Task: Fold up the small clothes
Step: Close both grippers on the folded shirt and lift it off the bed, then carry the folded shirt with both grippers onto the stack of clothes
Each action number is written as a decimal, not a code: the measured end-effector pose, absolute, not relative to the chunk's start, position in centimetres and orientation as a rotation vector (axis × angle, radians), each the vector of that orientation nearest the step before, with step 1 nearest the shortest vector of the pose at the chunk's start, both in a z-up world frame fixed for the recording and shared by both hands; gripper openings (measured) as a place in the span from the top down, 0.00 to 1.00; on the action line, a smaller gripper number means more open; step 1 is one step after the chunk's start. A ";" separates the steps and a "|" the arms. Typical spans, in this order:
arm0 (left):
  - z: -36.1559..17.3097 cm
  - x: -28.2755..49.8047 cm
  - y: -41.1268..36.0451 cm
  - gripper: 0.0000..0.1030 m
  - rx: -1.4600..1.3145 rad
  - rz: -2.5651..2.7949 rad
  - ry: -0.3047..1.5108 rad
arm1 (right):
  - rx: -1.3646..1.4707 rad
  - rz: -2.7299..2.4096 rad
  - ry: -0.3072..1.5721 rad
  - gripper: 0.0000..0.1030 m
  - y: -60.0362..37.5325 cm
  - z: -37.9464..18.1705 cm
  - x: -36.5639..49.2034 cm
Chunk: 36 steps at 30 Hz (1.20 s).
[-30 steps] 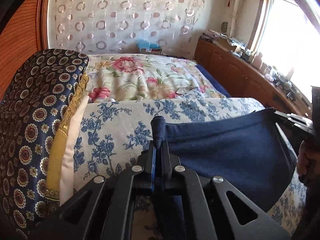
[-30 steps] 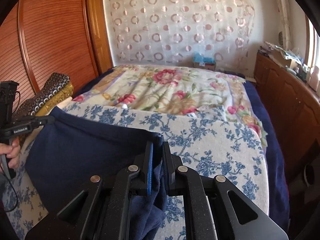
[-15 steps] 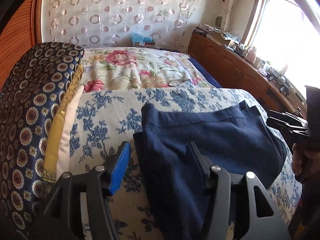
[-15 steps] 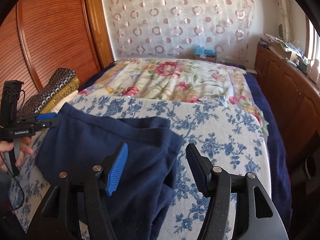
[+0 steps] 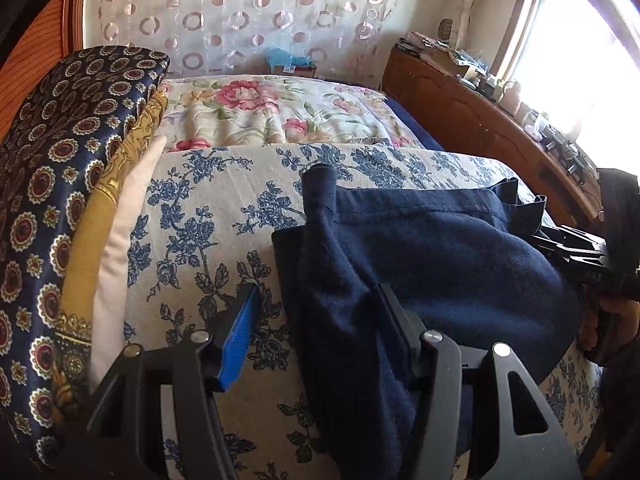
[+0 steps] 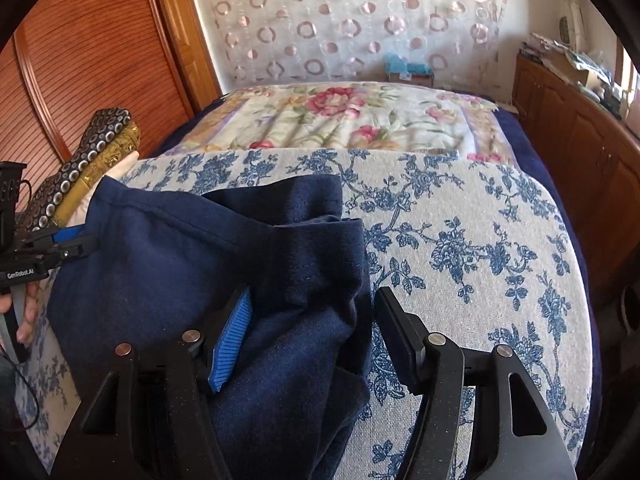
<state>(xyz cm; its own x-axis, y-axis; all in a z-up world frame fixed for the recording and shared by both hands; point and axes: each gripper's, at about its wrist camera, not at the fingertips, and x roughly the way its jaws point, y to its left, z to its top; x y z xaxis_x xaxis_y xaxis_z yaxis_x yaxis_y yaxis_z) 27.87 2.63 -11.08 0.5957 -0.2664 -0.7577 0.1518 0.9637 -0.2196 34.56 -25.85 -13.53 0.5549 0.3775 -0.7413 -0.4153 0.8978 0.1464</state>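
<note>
A dark navy garment (image 5: 432,256) lies folded over on the blue-flowered bed cover (image 5: 216,208); it also shows in the right wrist view (image 6: 208,256). My left gripper (image 5: 318,312) is open, its jaws wide apart around the garment's left edge, the cloth draped over the right finger. My right gripper (image 6: 312,320) is open, its jaws astride the garment's right edge. The other hand-held gripper shows at the far right of the left wrist view (image 5: 588,256) and at the far left of the right wrist view (image 6: 48,248).
A stack of patterned folded fabrics (image 5: 60,184) lies at the left of the bed. A rose-print quilt (image 6: 352,120) covers the far half. A wooden cabinet (image 5: 480,120) with clutter runs along the right wall. A wooden wardrobe door (image 6: 92,60) stands at left.
Both grippers were shut on the garment's corners a second ago, holding it stretched. They have opened and let it drop onto the bed, then eased back slightly.
</note>
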 end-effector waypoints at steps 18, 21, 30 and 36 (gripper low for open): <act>-10.9 28.6 2.3 0.82 -0.193 -0.372 0.892 | -0.068 0.569 0.834 0.86 -24.6 -13.4 33.5; -10.3 28.0 2.5 0.89 -0.212 -0.390 0.874 | -0.053 0.562 0.797 0.88 -24.7 -12.8 32.9; -3.4 22.5 2.7 0.90 -0.177 -0.404 0.664 | -0.043 0.602 0.652 0.89 -24.1 -7.6 30.1; 1.0 19.6 7.0 0.90 -0.183 -0.312 0.547 | -0.067 0.670 0.545 0.89 -21.0 -3.3 29.8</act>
<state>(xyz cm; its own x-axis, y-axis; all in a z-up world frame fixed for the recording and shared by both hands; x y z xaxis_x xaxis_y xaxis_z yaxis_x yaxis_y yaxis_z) 19.55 6.95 0.95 0.8084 -0.3388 -0.4813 0.2423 0.9368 -0.2525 29.76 -21.00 -3.27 0.6499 0.5719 -0.5005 -0.6064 0.7872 0.1120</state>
